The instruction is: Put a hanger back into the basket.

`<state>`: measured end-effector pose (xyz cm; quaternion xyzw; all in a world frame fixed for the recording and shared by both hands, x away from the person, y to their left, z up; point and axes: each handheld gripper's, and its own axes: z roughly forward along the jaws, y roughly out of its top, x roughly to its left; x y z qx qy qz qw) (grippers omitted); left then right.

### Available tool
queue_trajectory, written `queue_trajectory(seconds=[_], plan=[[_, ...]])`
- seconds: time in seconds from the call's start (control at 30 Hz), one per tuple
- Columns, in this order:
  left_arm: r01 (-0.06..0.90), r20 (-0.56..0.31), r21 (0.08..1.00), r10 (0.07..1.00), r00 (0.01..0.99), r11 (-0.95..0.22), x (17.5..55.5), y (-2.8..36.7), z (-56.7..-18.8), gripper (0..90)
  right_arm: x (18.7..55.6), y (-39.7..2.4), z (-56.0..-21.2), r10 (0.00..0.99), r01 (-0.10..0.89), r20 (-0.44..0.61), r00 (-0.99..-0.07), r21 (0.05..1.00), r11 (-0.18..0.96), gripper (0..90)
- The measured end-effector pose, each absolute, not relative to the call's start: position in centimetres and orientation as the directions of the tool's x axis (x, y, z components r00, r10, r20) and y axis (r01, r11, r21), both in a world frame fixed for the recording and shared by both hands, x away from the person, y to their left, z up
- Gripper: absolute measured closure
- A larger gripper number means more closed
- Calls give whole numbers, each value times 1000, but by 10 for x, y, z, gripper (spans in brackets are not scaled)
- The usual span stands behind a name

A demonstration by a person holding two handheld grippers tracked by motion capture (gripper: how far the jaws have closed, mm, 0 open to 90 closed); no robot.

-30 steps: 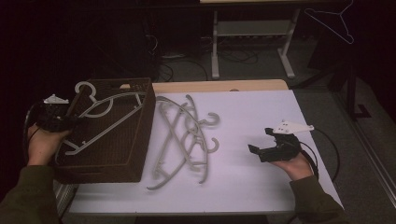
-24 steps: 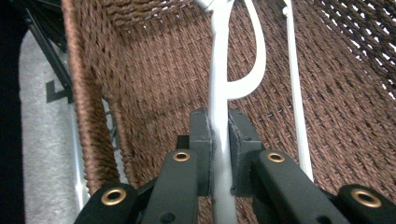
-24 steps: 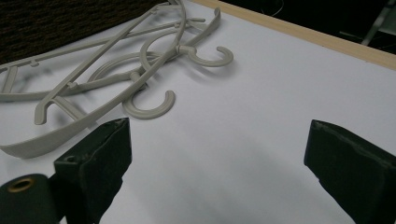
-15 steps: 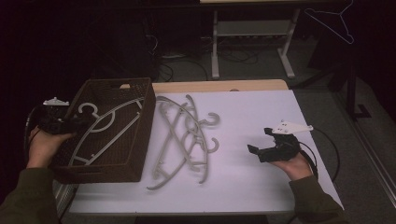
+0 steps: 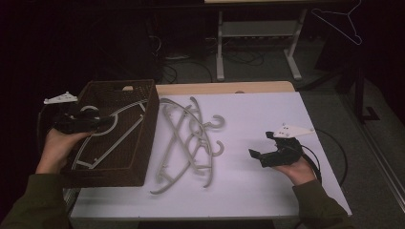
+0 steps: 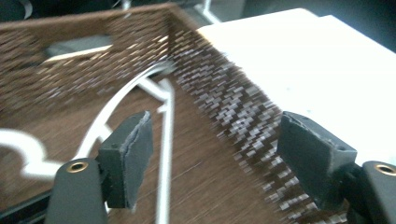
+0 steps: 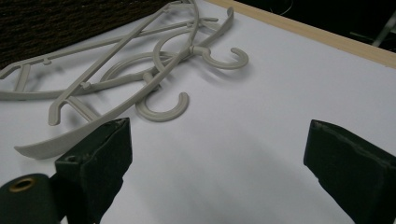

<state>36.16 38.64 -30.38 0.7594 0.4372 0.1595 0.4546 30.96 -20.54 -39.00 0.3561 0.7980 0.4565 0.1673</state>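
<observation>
Now my left hand-held gripper (image 5: pixel 98 121) has just been opening its jaws, nothing between them; the white hanger (image 5: pixel 117 131) lies flat inside the brown basket (image 5: pixel 138 164). At three o'clock on the tabletop (image 5: pixel 267 114), my right hand-held gripper (image 5: pixel 260 148) gapes wide, empty, near the loose hangers (image 5: pixel 191 138).

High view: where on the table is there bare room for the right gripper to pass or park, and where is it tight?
The white table is bare between the pile of hangers and the right gripper, also along its far edge and near edge. It is crowded at the left: the pile lies close beside the brown basket, which holds one hanger under the open left gripper.
</observation>
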Motion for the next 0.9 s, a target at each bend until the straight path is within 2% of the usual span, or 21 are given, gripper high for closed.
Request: queue_trajectory(seconds=[0.43, 0.7, 0.9], plan=[[406, -169, 889, 671, 722, -212, 357, 301, -304, 135, 310, -184, -389, 710, 428, 68, -701, 837, 342, 83], [354, -168, 912, 602, 781, -205, 349, 257, -312, 132, 310, -157, -387, 711, 459, 101, -696, 824, 332, 143], [356, -165, 904, 576, 801, -235, 346, 233, -324, 132, 318, -122, -396, 712, 497, 120, -692, 795, 349, 214]])
